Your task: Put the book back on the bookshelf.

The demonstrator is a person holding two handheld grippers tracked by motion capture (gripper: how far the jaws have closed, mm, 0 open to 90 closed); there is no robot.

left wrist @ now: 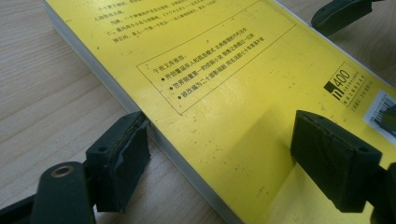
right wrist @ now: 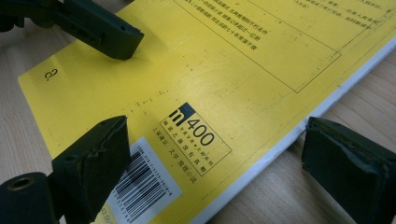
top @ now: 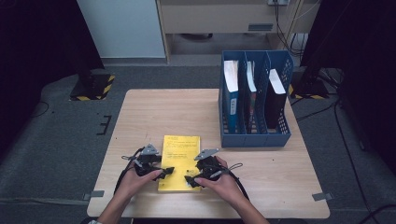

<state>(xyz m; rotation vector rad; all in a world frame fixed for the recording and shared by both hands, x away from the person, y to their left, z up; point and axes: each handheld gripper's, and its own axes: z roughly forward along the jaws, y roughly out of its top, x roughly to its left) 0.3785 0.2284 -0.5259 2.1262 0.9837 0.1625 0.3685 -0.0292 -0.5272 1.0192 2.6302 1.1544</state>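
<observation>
A yellow book (top: 180, 151) lies flat on the wooden table (top: 159, 107), near its front edge, back cover up with a barcode (right wrist: 140, 186). My left gripper (top: 164, 173) is at the book's near left corner. In the left gripper view this gripper (left wrist: 224, 154) is open: one jaw stands against the book's (left wrist: 224, 93) side edge and the other hangs just above the cover. My right gripper (top: 190, 179) is at the near right corner. It (right wrist: 222, 163) is open too, one jaw over the barcode and one beside the book's (right wrist: 224, 70) edge above the table.
A blue file rack (top: 254, 138) stands at the table's back right with upright books in its three slots. Bare wood lies to the left of the yellow book and behind it. Dark stands and cables sit on the floor around the table.
</observation>
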